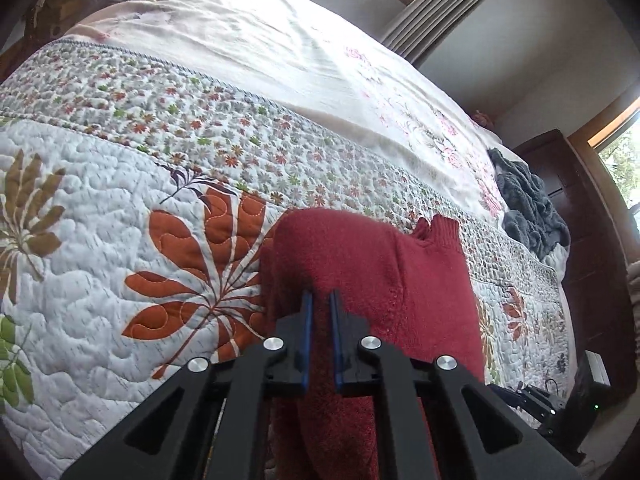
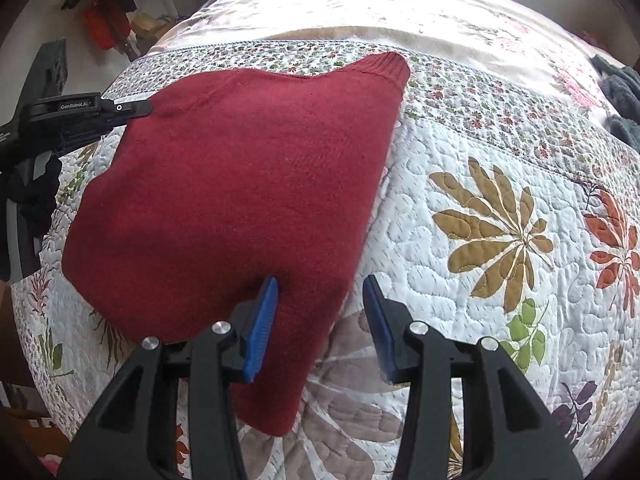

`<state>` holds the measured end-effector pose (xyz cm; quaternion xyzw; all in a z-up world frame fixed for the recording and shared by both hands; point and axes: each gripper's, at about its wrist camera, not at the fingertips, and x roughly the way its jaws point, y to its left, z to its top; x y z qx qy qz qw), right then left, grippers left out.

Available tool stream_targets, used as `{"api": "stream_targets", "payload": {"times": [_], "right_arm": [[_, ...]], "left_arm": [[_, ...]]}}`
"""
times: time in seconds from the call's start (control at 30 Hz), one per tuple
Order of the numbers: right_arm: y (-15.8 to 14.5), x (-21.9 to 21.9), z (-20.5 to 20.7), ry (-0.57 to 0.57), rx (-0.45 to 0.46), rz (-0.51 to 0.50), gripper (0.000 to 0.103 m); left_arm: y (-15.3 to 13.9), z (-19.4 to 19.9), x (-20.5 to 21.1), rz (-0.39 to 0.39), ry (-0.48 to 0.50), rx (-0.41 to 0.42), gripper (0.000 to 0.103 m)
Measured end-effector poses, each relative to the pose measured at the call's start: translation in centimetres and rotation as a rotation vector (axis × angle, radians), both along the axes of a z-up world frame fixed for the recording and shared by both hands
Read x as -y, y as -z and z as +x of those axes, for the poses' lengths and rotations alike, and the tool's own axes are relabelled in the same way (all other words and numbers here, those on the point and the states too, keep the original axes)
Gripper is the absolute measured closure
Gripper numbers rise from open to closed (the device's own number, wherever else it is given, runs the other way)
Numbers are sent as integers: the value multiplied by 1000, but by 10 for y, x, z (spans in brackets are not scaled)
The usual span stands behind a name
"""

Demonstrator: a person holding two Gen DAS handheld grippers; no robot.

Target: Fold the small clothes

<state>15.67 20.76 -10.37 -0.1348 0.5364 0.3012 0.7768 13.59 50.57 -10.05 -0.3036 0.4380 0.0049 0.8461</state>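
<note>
1. Basically, the red knit garment (image 2: pixel 232 184) lies flat on the floral quilt (image 2: pixel 500 184), filling the left and centre of the right wrist view. Its ribbed cuff end (image 2: pixel 384 68) sits at upper centre; a narrower end tapers to bottom centre.
2. Long axis: diagonal, upper centre down to lower centre-left. The ribbed end points away from the cam, toward the top of frame.
3. Right gripper (image 2: pixel 320 316): jaws wide apart, holding nothing. Left pad (image 2: pixel 262 320) sits over the fabric near its right edge, other pad over bare quilt, so that edge runs btwn the jaws. Looks the nearer one for a grab at that edge.
4. Left gripper (image 1: pixel 320 336): jaws nearly together, red knit running btwn them; looks clamped on the garment, w/ a small gap showing. In the right wrist view it (image 2: pixel 132 109) meets the garment's upper-left corner.
5. Outward: grey fleece blanket (image 1: pixel 528 208) at right of the left wrist view, well apart from the garment.
</note>
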Motion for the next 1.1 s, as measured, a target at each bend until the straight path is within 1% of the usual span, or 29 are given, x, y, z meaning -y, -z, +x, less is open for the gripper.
{"api": "stream_targets", "payload": {"times": [0.07,0.13,0.2,0.23,0.33,0.4,0.53,0.6,0.63,0.67,0.73,0.8,0.87,0.93,1.0,1.1], "right_arm": [[1,0,0,-2,0,-1,59],[2,0,0,-2,-2,-3,58],[4,0,1,-1,-5,-6,57],[4,-1,0,-1,-6,-9,57],[6,-1,0,-2,-3,-18,56],[6,-1,1,2,-8,-17,56],[1,2,1,11,-11,-4,54],[-4,5,1,13,-12,13,54],[-7,7,2,16,-15,30,51],[-10,9,4,19,-21,45,48],[-14,14,11,29,-36,77,47],[-15,16,18,46,-53,100,46],[-14,17,28,60,-82,126,46],[-10,17,36,64,-118,159,45],[-5,16,43,77,-158,182,44],[3,12,51,81,-195,206,44]], "left_arm": [[10,-1,-1,5,6,-21,95],[23,-1,-1,-6,7,-44,95],[32,-1,-1,-17,-3,-49,95],[34,-1,0,-15,-4,-47,95],[33,1,6,27,11,-52,95],[27,0,7,29,13,-61,92],[7,-13,9,49,9,-67,67],[-2,-23,11,41,33,-48,57],[-4,-28,12,39,42,-54,46],[-5,-32,12,34,49,-60,44],[-3,-39,11,-2,62,-55,44],[3,-44,6,-72,65,-43,42],[13,-42,2,-128,69,-59,39],[23,-38,0,-151,73,-76,39],[31,-33,-1,-181,87,-69,39],[43,-24,5,-215,137,-74,39]]}}
